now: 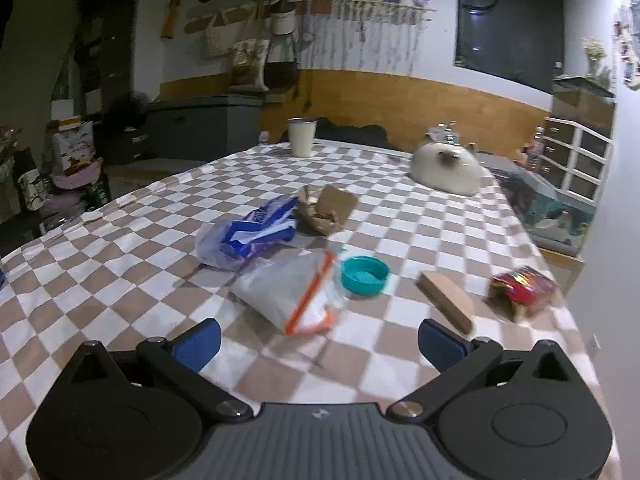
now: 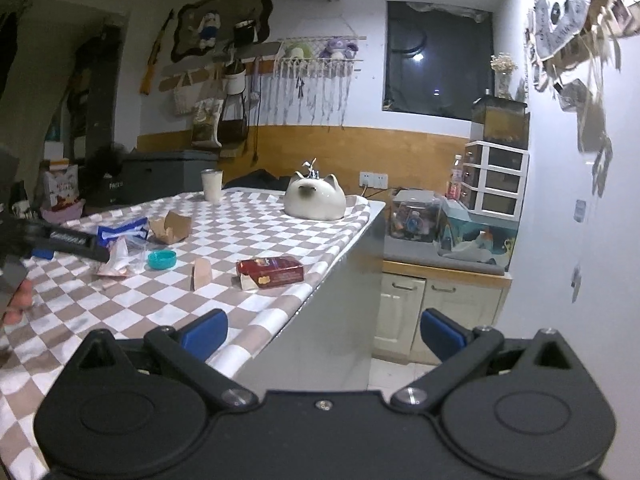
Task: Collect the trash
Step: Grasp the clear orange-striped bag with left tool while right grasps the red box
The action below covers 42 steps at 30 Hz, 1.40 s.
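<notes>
Trash lies on the checkered tablecloth [image 1: 100, 280]. A clear plastic bag with an orange strip [image 1: 294, 294] sits just ahead of my open left gripper [image 1: 320, 346], with nothing between its fingers. Beyond it lie a blue-and-white wrapper [image 1: 252, 236], a torn brown carton [image 1: 326, 210], a teal lid [image 1: 365, 274], a brown cardboard piece [image 1: 446, 300] and a red box [image 1: 522, 288]. My right gripper [image 2: 324, 338] is open and empty over the table's near right corner. In its view the red box [image 2: 270, 272], teal lid [image 2: 162, 260] and cardboard piece [image 2: 201, 274] lie ahead to the left.
A white cup [image 1: 302, 136] and a cat-shaped ceramic bowl [image 1: 446, 166] stand at the table's far end. The table's right edge [image 2: 340, 248] drops to a floor with cabinets [image 2: 436, 312]. A hand [image 2: 18, 304] with the other gripper shows at the left of the right wrist view.
</notes>
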Each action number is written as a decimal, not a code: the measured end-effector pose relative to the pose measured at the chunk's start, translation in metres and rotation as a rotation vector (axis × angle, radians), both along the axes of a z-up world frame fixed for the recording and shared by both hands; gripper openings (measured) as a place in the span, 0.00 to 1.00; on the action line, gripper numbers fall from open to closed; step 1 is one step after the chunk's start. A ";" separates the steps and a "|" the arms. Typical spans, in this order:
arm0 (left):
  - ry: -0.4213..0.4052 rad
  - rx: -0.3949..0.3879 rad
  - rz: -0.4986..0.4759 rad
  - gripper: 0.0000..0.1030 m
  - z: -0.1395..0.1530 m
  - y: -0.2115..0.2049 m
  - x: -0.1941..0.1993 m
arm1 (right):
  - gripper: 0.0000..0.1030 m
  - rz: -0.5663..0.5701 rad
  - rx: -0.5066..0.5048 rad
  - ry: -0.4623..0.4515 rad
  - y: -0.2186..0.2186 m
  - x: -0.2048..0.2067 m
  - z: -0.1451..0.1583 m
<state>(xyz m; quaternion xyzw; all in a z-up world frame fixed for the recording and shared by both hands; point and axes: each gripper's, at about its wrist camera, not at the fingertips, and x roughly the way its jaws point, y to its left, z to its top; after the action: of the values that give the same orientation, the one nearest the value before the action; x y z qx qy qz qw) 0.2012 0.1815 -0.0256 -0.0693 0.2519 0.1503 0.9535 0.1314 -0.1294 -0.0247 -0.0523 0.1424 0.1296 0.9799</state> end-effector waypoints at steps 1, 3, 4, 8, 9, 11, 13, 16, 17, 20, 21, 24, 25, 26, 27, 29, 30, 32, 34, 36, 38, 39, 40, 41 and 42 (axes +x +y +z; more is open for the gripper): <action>-0.002 -0.009 0.012 1.00 -0.001 0.004 0.007 | 1.00 0.003 -0.001 0.006 0.001 0.003 0.000; -0.011 -0.034 0.034 1.00 -0.004 0.011 0.020 | 1.00 0.007 0.006 0.017 0.005 0.008 -0.001; -0.008 -0.051 0.050 1.00 -0.006 0.014 0.027 | 1.00 0.009 0.009 0.019 0.007 0.012 -0.001; 0.029 -0.046 0.105 1.00 -0.014 0.019 0.049 | 1.00 0.040 0.022 0.031 0.019 0.034 0.004; 0.040 -0.031 0.127 1.00 -0.017 0.020 0.053 | 1.00 0.045 0.025 0.034 0.022 0.041 0.005; 0.052 -0.003 0.172 1.00 -0.023 0.022 0.055 | 1.00 0.060 0.033 0.027 0.029 0.058 0.008; 0.053 0.042 0.225 1.00 -0.029 0.023 0.055 | 1.00 0.076 0.026 0.029 0.036 0.073 0.007; 0.055 0.010 0.225 0.99 -0.030 0.029 0.054 | 1.00 0.107 -0.013 0.024 0.049 0.099 0.003; 0.053 0.009 0.220 0.97 -0.030 0.029 0.054 | 1.00 0.113 -0.029 0.021 0.053 0.107 0.002; 0.054 0.013 0.200 0.83 -0.029 0.027 0.054 | 1.00 0.142 -0.063 0.024 0.063 0.129 -0.005; 0.058 0.013 0.197 0.75 -0.029 0.027 0.055 | 1.00 0.152 -0.072 0.026 0.067 0.137 -0.007; 0.072 -0.007 0.189 0.59 -0.031 0.030 0.057 | 1.00 0.175 -0.080 0.039 0.075 0.155 -0.012; 0.073 -0.010 0.192 0.59 -0.031 0.030 0.058 | 1.00 0.188 -0.081 0.047 0.078 0.161 -0.014; 0.068 -0.014 0.193 0.57 -0.031 0.030 0.057 | 1.00 0.196 -0.085 0.054 0.081 0.167 -0.015; 0.064 -0.016 0.192 0.54 -0.031 0.030 0.057 | 1.00 0.202 -0.096 0.058 0.084 0.173 -0.016; 0.061 -0.012 0.188 0.49 -0.031 0.029 0.057 | 1.00 0.217 -0.117 0.064 0.091 0.184 -0.020; 0.063 -0.003 0.186 0.47 -0.030 0.028 0.057 | 1.00 0.224 -0.127 0.072 0.094 0.189 -0.021; 0.065 0.008 0.180 0.43 -0.030 0.025 0.058 | 1.00 0.233 -0.147 0.094 0.100 0.201 -0.026; 0.060 0.012 0.180 0.41 -0.030 0.024 0.058 | 1.00 0.232 -0.167 0.109 0.105 0.211 -0.029; 0.055 0.000 0.180 0.40 -0.030 0.025 0.057 | 1.00 0.237 -0.178 0.135 0.109 0.224 -0.032; 0.049 -0.021 0.179 0.39 -0.030 0.028 0.056 | 1.00 0.229 -0.178 0.176 0.112 0.237 -0.037; 0.047 -0.031 0.176 0.39 -0.031 0.029 0.056 | 1.00 0.228 -0.174 0.194 0.112 0.242 -0.039; 0.044 -0.045 0.173 0.39 -0.031 0.031 0.056 | 1.00 0.229 -0.166 0.217 0.112 0.247 -0.040; 0.042 -0.056 0.171 0.38 -0.032 0.032 0.055 | 1.00 0.230 -0.158 0.233 0.112 0.250 -0.042; 0.040 -0.063 0.170 0.38 -0.032 0.033 0.056 | 1.00 0.234 -0.150 0.245 0.112 0.253 -0.045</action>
<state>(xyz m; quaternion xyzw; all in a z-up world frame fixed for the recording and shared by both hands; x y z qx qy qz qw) 0.2569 0.2141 -0.0575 -0.1174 0.2687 0.2238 0.9295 0.3844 -0.0170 -0.0695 -0.1253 0.2631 0.2370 0.9268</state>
